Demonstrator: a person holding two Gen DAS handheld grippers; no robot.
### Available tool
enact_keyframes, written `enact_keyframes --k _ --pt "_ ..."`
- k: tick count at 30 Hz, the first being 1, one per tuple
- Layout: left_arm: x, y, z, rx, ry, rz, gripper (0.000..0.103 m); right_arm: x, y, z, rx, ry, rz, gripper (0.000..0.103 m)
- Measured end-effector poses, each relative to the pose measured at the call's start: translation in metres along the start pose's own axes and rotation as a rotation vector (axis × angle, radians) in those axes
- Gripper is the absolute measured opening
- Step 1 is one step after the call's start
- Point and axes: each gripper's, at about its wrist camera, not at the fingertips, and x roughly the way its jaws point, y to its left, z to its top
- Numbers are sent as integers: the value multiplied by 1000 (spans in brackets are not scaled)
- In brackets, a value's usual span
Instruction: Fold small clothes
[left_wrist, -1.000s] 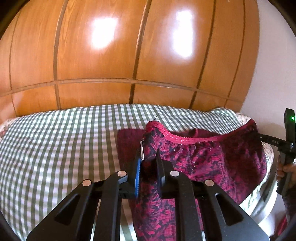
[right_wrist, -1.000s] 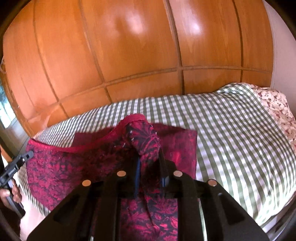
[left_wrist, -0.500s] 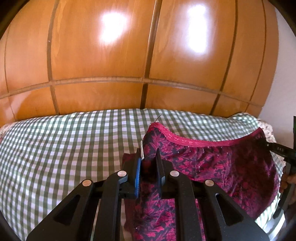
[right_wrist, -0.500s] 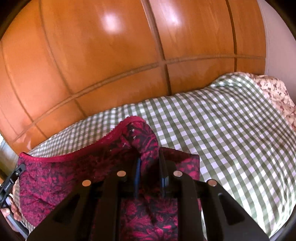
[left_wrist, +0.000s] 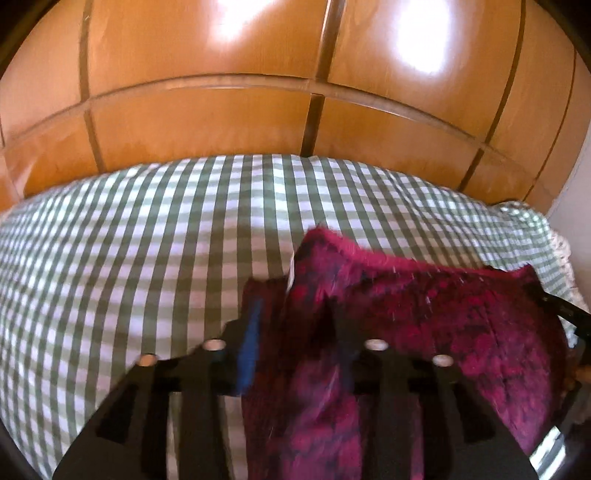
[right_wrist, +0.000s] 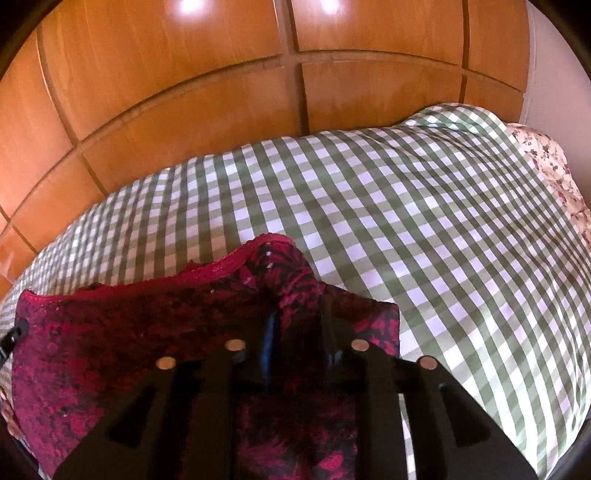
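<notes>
Both claws are letting go. The left gripper (left_wrist: 291, 325) has its jaws opening, a corner of the red patterned garment (left_wrist: 424, 332) loose between them; the right gripper (right_wrist: 295, 325) likewise. The garment lies across the green checked bedspread (right_wrist: 406, 221), below the wooden headboard (left_wrist: 221, 122).

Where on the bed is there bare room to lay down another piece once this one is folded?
Bare checked cover left of the red garment, up to the wooden panels, and more to its right toward the floral cloth. Crowded: the near edge, where the opening left gripper and right gripper straddle the garment.
</notes>
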Motion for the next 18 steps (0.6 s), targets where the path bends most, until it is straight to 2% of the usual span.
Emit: enact_keyframes --k 1,2,9,12,16,17,18 --pt "-9 4 -9 -6 1 -26 55 -5 -3 -2 9 -8 9 42" --pt "-17 9 -19 -6 4 -54 56 -12 -6 -6 17 -17 24 42" --pt "-67 39 -102 -83 27 -241 56 -72 -42 -70 83 7 186 48" --pt "-77 47 -131 -126 71 -304 56 -90 -55 -103 105 32 232 49" --pt "-74 44 -153 -140 126 -370 36 -102 -62 -142 108 73 255 47" --pt "-74 43 -154 -146 124 -373 35 -100 -62 -149 106 83 247 44" --pt "-74 43 -154 -147 122 -374 28 -99 -62 -152 107 86 245 36"
